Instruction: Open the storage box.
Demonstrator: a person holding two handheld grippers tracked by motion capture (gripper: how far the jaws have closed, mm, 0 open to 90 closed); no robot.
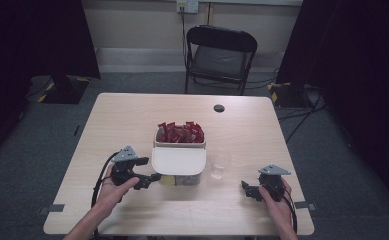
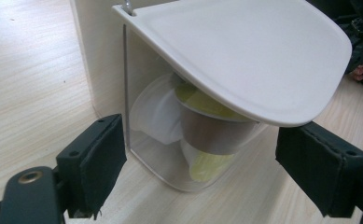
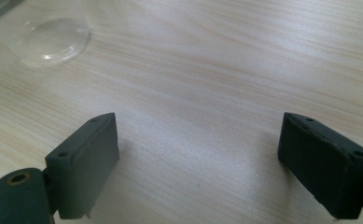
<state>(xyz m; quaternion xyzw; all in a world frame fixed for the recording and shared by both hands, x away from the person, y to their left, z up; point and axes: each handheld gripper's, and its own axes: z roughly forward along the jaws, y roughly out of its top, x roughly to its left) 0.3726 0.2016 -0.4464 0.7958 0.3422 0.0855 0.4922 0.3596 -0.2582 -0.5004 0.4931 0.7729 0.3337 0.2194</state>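
At the near middle of the table [image 1: 132,120], the wide-open, empty left tongs [image 2: 200,163] should straddle the clear container [image 2: 170,154] squarely under its white lid [image 2: 244,56] (right tongs [image 3: 198,163] wide open, idle).

The clear plastic container [image 1: 178,161] sits mid-table with its white lid [image 2: 244,56] covering the near half, yellow pods [image 2: 207,105] underneath, red packets [image 1: 180,133] piled in the open far half.
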